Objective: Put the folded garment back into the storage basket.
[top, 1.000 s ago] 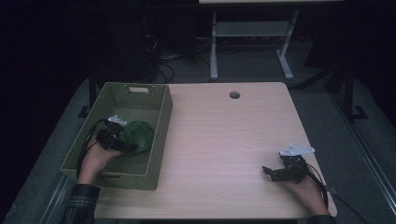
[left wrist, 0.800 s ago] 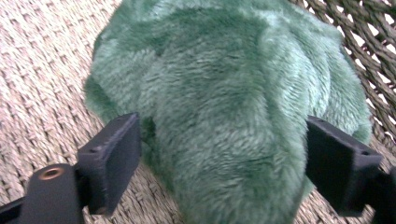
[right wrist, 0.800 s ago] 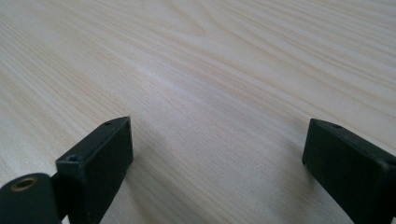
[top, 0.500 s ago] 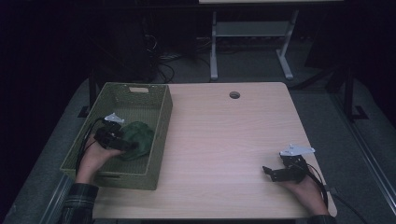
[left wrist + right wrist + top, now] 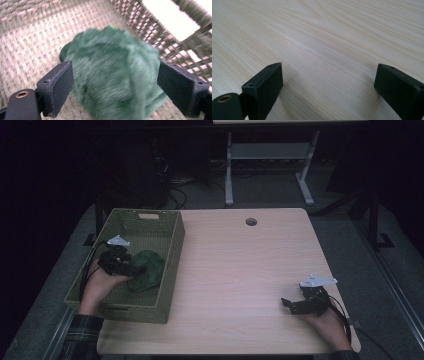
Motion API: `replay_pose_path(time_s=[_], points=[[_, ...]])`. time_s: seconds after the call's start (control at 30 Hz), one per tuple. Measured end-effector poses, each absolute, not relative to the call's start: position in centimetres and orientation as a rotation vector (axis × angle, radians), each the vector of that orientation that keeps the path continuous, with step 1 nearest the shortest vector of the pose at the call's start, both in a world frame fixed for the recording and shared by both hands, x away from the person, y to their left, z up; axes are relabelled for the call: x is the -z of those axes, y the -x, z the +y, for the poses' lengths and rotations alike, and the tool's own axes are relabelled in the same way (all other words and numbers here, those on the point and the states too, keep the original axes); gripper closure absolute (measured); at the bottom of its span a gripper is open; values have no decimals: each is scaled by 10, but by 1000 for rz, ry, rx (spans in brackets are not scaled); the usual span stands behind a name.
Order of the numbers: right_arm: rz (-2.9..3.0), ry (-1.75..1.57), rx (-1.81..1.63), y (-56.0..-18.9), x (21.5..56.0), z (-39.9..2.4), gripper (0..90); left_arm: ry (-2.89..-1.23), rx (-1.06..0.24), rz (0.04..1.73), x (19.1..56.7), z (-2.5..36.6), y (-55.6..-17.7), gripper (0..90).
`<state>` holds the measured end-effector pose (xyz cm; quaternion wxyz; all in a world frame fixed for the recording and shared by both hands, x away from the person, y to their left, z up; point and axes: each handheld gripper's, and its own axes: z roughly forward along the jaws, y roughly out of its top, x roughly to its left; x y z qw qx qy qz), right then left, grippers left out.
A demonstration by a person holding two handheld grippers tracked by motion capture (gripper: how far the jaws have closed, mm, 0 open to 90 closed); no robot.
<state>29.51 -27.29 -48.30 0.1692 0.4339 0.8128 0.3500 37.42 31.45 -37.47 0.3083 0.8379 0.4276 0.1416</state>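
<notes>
My left hand-held gripper [image 5: 131, 268] sits inside the olive-green woven rectangular basket [image 5: 172, 251], which stands on the left part of the light wooden tabletop [image 5: 240, 270]. Its jaws have just been opening and now stand wide. In the left gripper view the dark green fuzzy cloth bundle [image 5: 117, 75] lies between the two black pads [image 5: 58, 85], with the left pad at the cloth's edge and the right pad apart from it, so I read this as released, not a grip. The picture is blurred, so I cannot say whether the left pad actually touches the fabric.

The cloth bundle [image 5: 146, 269] rests on the basket's woven floor, close to the basket's right-hand wall as the high view shows it, about midway along the basket's length. In the left gripper view the lattice wall [image 5: 155, 30] rises just behind the cloth.

My right hand-held gripper [image 5: 290, 305] is at the near right corner of the tabletop, well apart from the basket. Its jaws are spread with nothing between them, and in the right gripper view I see bare wood grain [image 5: 324, 45] beyond the pads. A small round hole [image 5: 251, 221] sits near the far edge of the tabletop.
</notes>
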Motion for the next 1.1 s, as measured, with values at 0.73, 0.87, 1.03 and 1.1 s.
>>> replay_pose_path(time_s=[0.73, 0.87, 1.03, 1.1], points=[[2310, -1234, -995, -295, 483, -273, 79, -2143, -354, 954, 329, 225, -361, 138], [2309, -1235, -994, -295, 483, -273, 79, -2131, -345, 918, 326, 203, -358, 138], [2310, -1234, -996, -295, 483, -273, 79, -2112, -337, 873, 326, 174, -351, 139], [2309, -1234, -996, -295, 483, -273, 79, -2113, -333, 860, 328, 164, -349, 139]])
